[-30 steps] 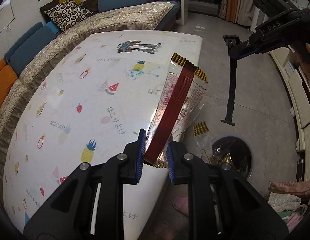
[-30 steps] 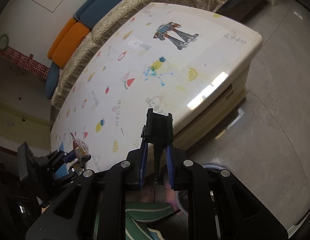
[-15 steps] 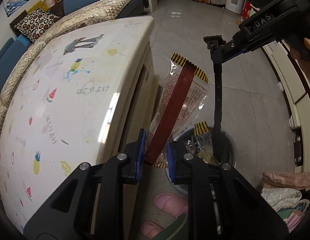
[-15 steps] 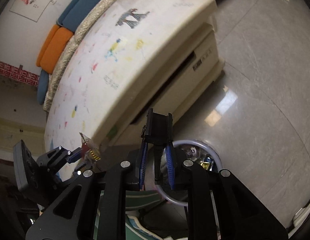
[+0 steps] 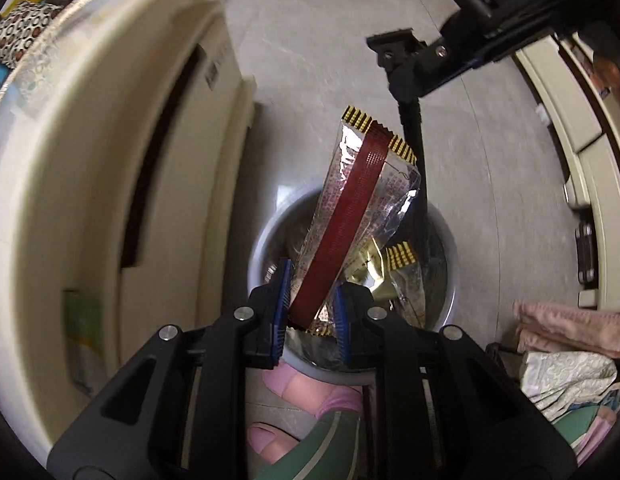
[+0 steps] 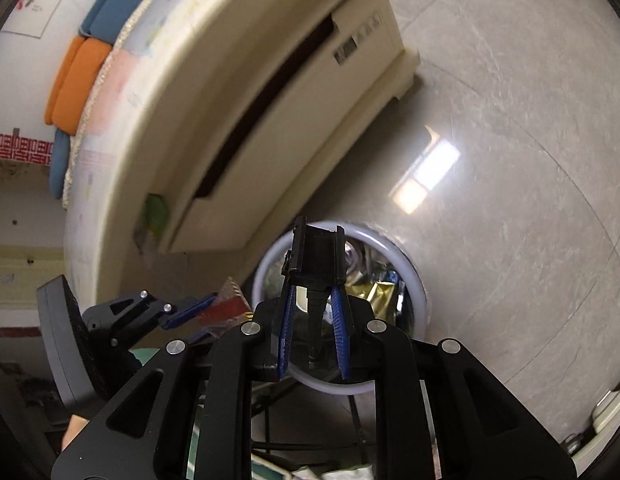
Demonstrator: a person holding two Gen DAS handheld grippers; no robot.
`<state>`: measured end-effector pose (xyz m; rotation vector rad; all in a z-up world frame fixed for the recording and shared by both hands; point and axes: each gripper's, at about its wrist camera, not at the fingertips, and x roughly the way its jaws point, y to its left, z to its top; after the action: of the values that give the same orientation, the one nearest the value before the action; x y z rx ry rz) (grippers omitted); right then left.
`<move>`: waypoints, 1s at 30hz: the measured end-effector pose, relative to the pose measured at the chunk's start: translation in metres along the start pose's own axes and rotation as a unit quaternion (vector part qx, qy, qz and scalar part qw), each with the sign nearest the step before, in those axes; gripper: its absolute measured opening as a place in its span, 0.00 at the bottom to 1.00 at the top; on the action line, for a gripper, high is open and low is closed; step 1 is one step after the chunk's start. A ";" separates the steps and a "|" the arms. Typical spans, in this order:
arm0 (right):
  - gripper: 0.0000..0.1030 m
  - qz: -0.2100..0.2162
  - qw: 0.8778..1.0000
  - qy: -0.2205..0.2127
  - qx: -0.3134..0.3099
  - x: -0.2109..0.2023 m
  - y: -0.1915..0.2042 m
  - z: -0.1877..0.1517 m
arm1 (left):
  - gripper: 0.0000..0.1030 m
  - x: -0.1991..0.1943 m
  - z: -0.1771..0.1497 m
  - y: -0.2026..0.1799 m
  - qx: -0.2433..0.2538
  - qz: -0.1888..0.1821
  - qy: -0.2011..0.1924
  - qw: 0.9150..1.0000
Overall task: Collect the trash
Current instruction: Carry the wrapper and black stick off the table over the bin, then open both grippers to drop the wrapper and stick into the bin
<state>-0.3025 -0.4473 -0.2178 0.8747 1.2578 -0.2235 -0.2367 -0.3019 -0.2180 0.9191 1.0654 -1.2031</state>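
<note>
My left gripper [image 5: 310, 280] is shut on a clear snack wrapper [image 5: 358, 200] with a dark red stripe and yellow-black ends. The wrapper hangs over a white-rimmed trash bin [image 5: 255, 256] on the floor, which has shiny wrappers inside. My right gripper [image 6: 312, 292] is shut on a long black rod with a clamp head [image 6: 318, 248], also above the bin [image 6: 418, 292]. In the left wrist view the rod [image 5: 416, 152] reaches down into the bin beside the wrapper. The left gripper [image 6: 197, 308] and wrapper [image 6: 229, 300] show at the lower left of the right wrist view.
A cream low table [image 5: 109, 160] with a printed cover stands close to the left of the bin. The person's pink slippers [image 5: 310, 392] are just below the bin. Folded cloths [image 5: 570, 340] and a cream cabinet [image 5: 582, 128] lie to the right. Grey floor tiles [image 6: 510, 160] stretch beyond.
Both grippers have dropped from above the table top to just over the bin on the floor. The wrapper and the black rod stay gripped.
</note>
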 end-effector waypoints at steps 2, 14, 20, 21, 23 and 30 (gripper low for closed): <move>0.18 -0.016 1.000 -0.003 -0.006 0.013 -0.003 -0.003 | 0.17 0.014 0.000 -0.001 0.004 0.000 0.013 1.000; 0.18 -0.049 0.998 0.033 -0.007 0.086 -0.021 -0.023 | 0.17 0.075 -0.012 0.001 0.004 -0.015 0.080 0.997; 0.18 -0.050 0.998 0.042 0.001 0.101 -0.022 -0.025 | 0.18 0.094 -0.017 -0.002 0.009 -0.024 0.100 0.995; 0.18 -0.051 0.998 0.043 0.002 0.102 -0.022 -0.026 | 0.17 0.096 -0.017 -0.003 0.009 -0.027 0.100 0.995; 0.18 -0.053 0.997 0.047 0.001 0.106 -0.021 -0.026 | 0.17 0.104 -0.018 -0.002 0.008 -0.029 0.103 0.994; 0.23 -0.064 0.996 0.069 0.004 0.121 -0.026 -0.029 | 0.31 0.111 -0.023 -0.002 0.015 -0.025 0.107 0.994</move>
<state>-0.2982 -0.4082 -0.3384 0.8285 1.4437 -0.2737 -0.2376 -0.3094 -0.3315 1.0677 1.2495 -1.1829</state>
